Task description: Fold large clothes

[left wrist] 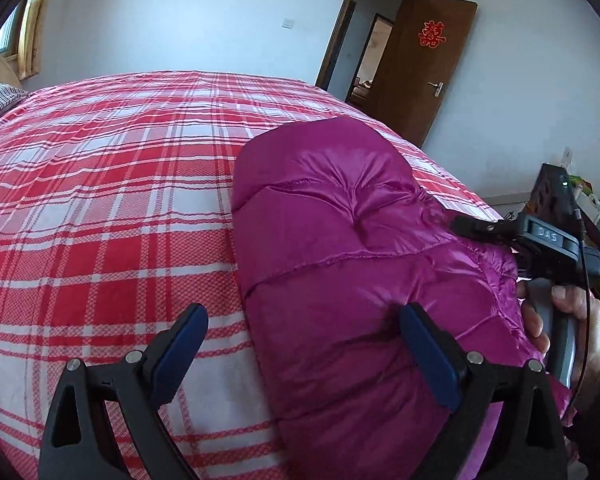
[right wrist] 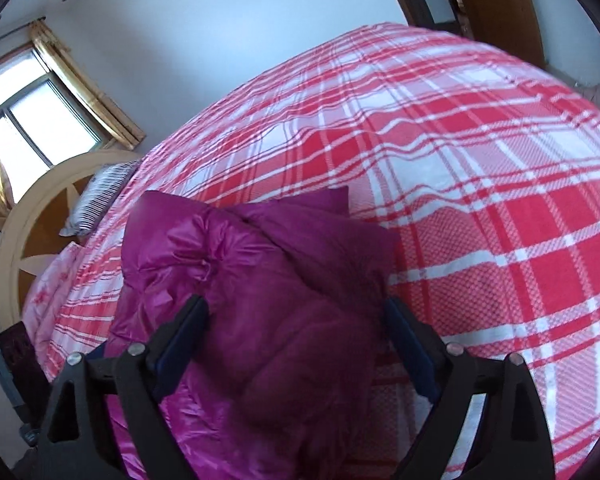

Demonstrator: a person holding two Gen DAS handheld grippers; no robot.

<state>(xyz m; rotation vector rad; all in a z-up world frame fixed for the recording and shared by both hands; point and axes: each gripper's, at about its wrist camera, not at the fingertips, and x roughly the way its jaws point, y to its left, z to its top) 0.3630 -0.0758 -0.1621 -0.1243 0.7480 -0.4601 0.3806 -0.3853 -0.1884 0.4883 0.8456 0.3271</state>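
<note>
A magenta quilted down jacket (left wrist: 340, 240) lies folded into a puffy bundle on the red and white plaid bed cover (left wrist: 100, 200). My left gripper (left wrist: 304, 316) is open. Its right finger (left wrist: 428, 356) rests on the jacket's near part and its left finger (left wrist: 180, 352) is over the bed cover. The right gripper's body shows at the jacket's right edge (left wrist: 548, 240), held by a hand. In the right wrist view the jacket (right wrist: 268, 280) fills the space between the fingers of my right gripper (right wrist: 296, 312), which is open over it.
The plaid cover (right wrist: 480, 200) spreads wide around the jacket. A striped pillow (right wrist: 100, 196) and a rounded headboard (right wrist: 24, 232) are at the bed's head near a window (right wrist: 32, 120). An open brown door (left wrist: 424, 68) stands beyond the bed. Cluttered items (left wrist: 592, 208) sit at right.
</note>
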